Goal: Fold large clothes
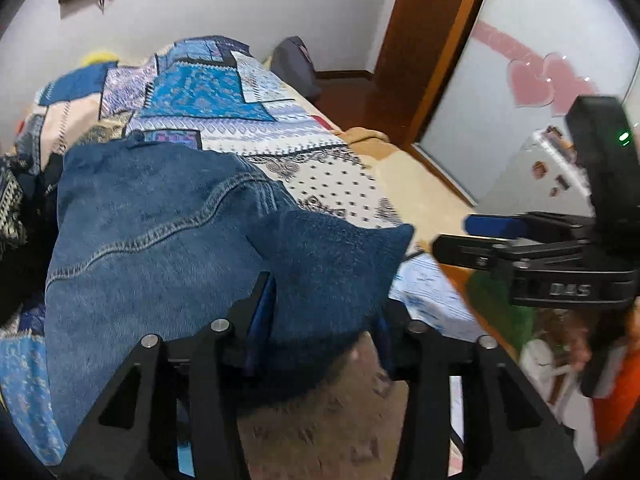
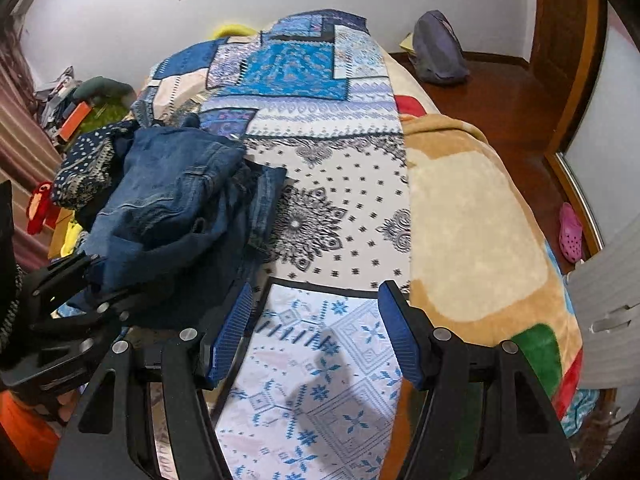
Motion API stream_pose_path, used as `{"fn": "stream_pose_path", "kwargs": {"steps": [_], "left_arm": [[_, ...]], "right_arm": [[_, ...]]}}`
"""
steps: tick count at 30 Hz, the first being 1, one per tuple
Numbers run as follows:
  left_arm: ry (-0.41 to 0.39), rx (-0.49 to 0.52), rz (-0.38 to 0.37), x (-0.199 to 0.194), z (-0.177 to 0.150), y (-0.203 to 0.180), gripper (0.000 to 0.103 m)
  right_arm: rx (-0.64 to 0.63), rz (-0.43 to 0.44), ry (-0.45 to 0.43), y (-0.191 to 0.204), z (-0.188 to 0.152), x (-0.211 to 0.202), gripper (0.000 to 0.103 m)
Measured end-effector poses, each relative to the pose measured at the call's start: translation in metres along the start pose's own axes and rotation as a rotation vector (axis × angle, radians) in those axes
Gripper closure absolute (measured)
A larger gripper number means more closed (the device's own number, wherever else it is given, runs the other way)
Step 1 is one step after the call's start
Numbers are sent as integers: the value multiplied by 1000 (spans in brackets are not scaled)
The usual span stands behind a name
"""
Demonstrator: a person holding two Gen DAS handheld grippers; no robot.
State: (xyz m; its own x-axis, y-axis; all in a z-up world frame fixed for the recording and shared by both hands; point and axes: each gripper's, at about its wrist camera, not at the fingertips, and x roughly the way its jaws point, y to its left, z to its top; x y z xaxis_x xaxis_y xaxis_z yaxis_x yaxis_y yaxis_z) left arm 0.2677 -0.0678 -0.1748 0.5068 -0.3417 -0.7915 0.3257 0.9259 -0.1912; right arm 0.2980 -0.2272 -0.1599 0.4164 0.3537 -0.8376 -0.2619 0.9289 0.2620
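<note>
A bed [image 2: 328, 208] with a patchwork cover fills the room. The blue jeans [image 2: 176, 208] lie bunched on its left side. The left gripper [image 1: 324, 304] has a corner between its loosened jaws, ready to let go. The right gripper [image 2: 316, 332] hangs wide and empty over the near cover.

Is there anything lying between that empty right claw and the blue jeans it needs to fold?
Nothing visible. The right claw hangs open over bare bedspread, and the jeans lie just to its left, with only the left claw at their near edge.
</note>
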Motion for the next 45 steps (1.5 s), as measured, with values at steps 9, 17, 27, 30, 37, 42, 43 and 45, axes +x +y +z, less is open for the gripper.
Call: {"fn": "stream_pose_path", "kwargs": {"steps": [9, 17, 27, 30, 37, 42, 43, 45], "left_arm": [[-121, -54, 45, -72, -1, 34, 46], [-91, -152, 255, -77, -13, 109, 38], [-7, -256, 202, -51, -61, 139, 25], [-12, -243, 208, -55, -65, 136, 25], [-30, -181, 260, -71, -52, 135, 25], [-49, -180, 301, -78, -31, 152, 25], [-50, -195, 297, -78, -26, 158, 25], [-36, -229, 269, -74, -19, 170, 25]], "right_arm": [[-87, 81, -78, 41, 14, -20, 41], [-174, 134, -50, 89, 27, 14, 41], [-104, 94, 43, 47, -1, 48, 27], [-94, 103, 52, 42, -7, 42, 27], [-186, 42, 13, 62, 8, 23, 25], [-219, 89, -22, 81, 27, 22, 25], [-219, 103, -19, 85, 32, 26, 25], [-214, 115, -1, 90, 39, 36, 25]]}}
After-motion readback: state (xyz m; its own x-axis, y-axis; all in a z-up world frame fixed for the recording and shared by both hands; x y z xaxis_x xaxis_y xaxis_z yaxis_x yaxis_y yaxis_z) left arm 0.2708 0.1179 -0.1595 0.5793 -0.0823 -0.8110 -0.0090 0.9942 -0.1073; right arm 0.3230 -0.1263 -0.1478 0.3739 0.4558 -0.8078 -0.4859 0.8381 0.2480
